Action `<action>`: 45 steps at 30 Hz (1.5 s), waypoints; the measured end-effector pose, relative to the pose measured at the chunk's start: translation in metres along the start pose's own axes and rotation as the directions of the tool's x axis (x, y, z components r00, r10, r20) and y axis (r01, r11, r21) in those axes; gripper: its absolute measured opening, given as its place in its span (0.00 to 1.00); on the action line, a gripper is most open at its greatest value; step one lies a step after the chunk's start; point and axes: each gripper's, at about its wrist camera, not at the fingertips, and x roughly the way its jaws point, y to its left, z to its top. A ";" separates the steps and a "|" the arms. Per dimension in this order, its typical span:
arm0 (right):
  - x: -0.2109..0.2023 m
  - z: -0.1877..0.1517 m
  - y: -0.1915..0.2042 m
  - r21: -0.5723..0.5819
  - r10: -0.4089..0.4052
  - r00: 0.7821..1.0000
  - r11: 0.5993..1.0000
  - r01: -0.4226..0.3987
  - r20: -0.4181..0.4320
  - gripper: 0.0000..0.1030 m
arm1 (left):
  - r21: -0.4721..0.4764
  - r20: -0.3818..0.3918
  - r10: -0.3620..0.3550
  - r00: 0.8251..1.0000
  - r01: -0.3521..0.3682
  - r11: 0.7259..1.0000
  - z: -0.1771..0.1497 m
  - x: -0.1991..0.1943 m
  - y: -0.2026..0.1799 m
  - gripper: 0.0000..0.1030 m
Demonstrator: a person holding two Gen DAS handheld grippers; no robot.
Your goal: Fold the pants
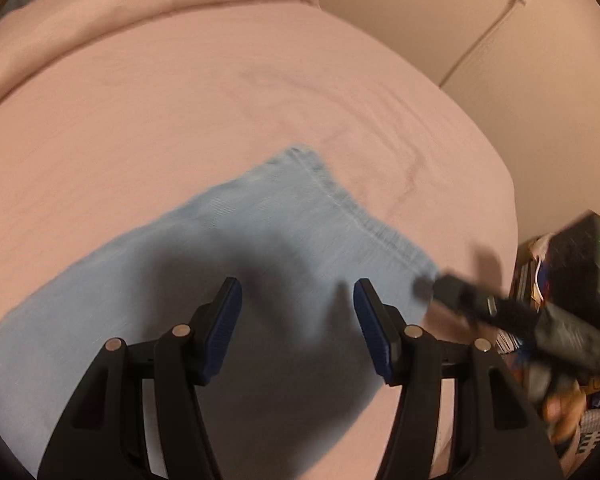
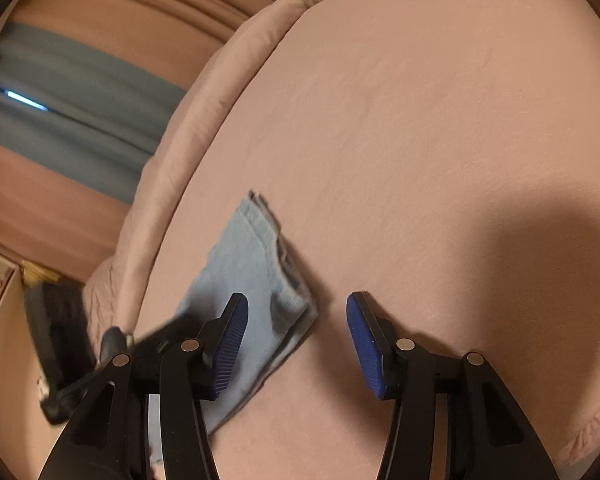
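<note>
Below, light blue pants (image 1: pixel 228 248) flat on pink bed (image 1: pixel 180 120); my left gripper (image 1: pixel 298 294) spread above them, my right gripper (image 2: pixel 298 306) spread, empty, at hem corner.

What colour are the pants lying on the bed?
Light blue denim pants, on a pink bed sheet; clearest in the left wrist view.

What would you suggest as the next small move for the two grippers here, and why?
Probably lower both grippers onto the hem end and pinch it: the left gripper and the right gripper both stand open and empty, and the light-blue pants lie flat on the pink bed cover.
</note>
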 end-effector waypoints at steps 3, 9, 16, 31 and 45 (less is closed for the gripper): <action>0.000 -0.003 -0.001 0.024 0.036 0.999 0.999 -0.035 -0.034 0.51 | -0.003 -0.015 0.033 0.999 -0.033 0.999 0.015 0.024 -0.001 0.64; 0.012 -0.013 0.014 -0.040 0.045 0.992 0.998 -0.050 -0.114 0.51 | -0.077 0.021 -0.007 1.000 0.008 0.997 0.036 0.025 0.009 0.71; 0.032 -0.011 0.025 -0.071 0.029 0.997 0.997 -0.033 -0.066 0.51 | -0.102 0.154 -0.059 0.986 0.075 0.992 -0.008 -0.043 0.031 0.72; 0.025 -0.017 0.070 -0.259 -0.057 0.997 0.963 0.070 0.057 0.17 | -0.577 0.261 -0.116 0.958 0.251 0.777 -0.123 -0.081 0.136 0.71; 0.052 -0.133 0.193 -0.745 -0.036 0.999 0.667 0.025 0.001 0.18 | -0.563 0.414 -0.302 0.858 0.503 0.656 -0.135 -0.104 0.135 0.87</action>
